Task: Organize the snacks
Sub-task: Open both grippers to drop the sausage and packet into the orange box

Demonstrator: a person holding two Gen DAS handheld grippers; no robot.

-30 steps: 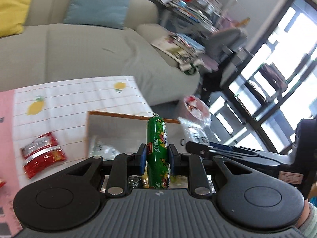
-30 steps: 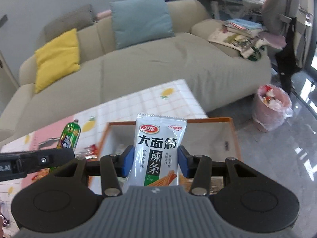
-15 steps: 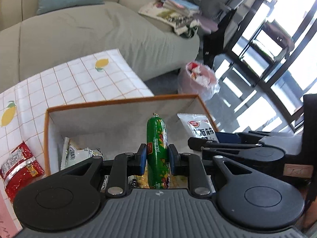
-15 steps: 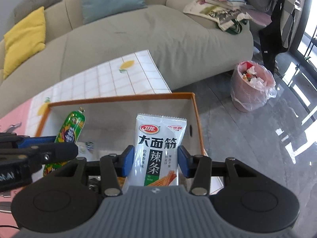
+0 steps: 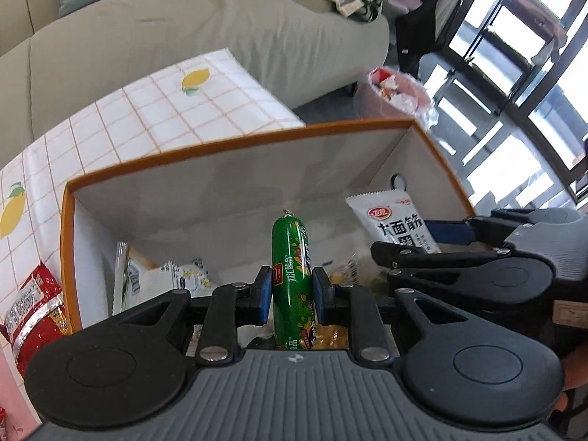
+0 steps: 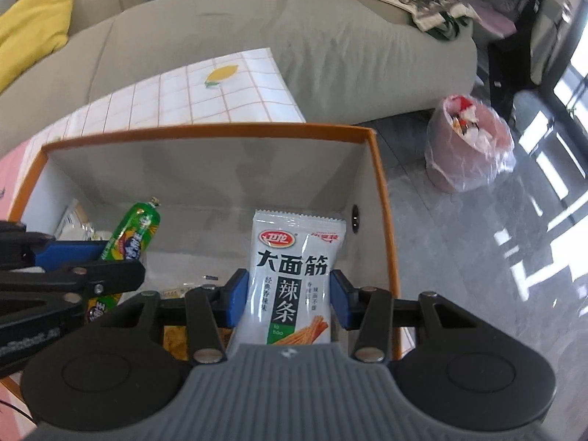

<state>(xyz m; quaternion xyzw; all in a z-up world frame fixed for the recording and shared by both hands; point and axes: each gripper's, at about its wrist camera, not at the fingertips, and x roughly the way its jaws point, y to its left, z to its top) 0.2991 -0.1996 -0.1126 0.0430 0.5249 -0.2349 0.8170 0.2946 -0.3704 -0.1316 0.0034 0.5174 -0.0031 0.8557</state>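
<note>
My left gripper (image 5: 292,296) is shut on a green sausage stick (image 5: 293,279), held upright over the orange-rimmed storage box (image 5: 220,143). My right gripper (image 6: 288,299) is shut on a white spicy-strip packet (image 6: 294,275), held over the same box (image 6: 382,198) near its right wall. The sausage also shows in the right wrist view (image 6: 134,231), and the packet in the left wrist view (image 5: 397,226). Several snack packets (image 5: 161,279) lie on the box floor. A red snack packet (image 5: 35,308) lies on the table left of the box.
The box stands on a lemon-print tablecloth (image 5: 147,110) at the table's right end. A beige sofa (image 6: 257,25) is behind. A pink waste bin (image 6: 468,143) stands on the floor to the right, past the table edge.
Both grippers have moved forward and down over the box, still holding their snacks. The box now fills more of each view.
</note>
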